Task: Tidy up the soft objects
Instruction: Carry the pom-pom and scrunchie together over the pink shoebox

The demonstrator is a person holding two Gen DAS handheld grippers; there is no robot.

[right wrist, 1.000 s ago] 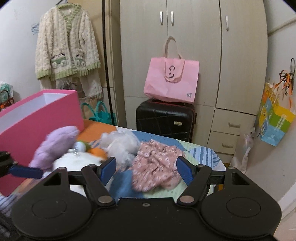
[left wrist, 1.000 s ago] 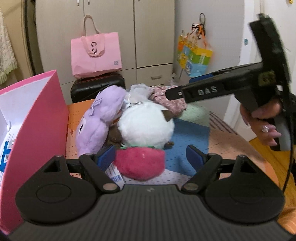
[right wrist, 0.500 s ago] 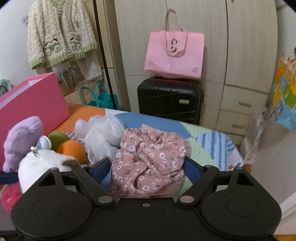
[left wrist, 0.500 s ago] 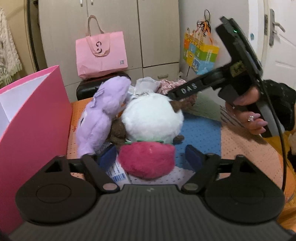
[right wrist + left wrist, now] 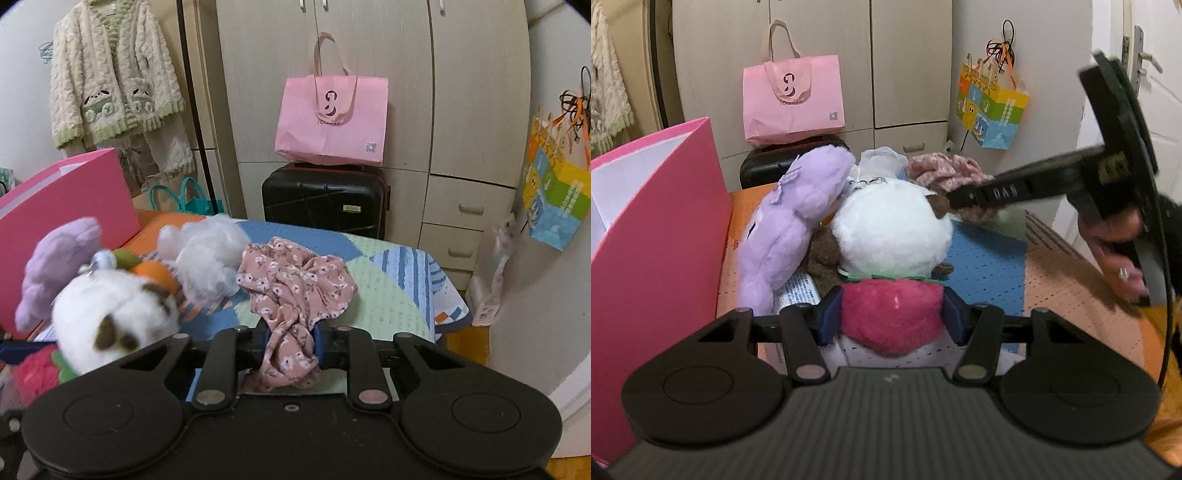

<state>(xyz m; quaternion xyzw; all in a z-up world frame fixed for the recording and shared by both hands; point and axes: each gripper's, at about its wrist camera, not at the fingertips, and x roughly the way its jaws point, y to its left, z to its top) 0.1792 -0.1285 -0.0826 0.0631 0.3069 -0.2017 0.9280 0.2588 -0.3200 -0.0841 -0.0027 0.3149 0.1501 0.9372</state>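
Both grippers clamped on soft items on the patchwork mat.
Right gripper (image 5: 291,349) pinches bunched pink floral fabric (image 5: 295,288): light, limp, will trail, so grab the bulk. Left gripper (image 5: 892,319) just closed onto white plush's squashy magenta base (image 5: 892,314); pink box (image 5: 661,221) alongside.

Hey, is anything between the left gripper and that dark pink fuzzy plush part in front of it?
Nothing visible. The left gripper has just been closing, and its blue pads now sit against both sides of the dark pink fuzzy plush part under the white round plush toy.
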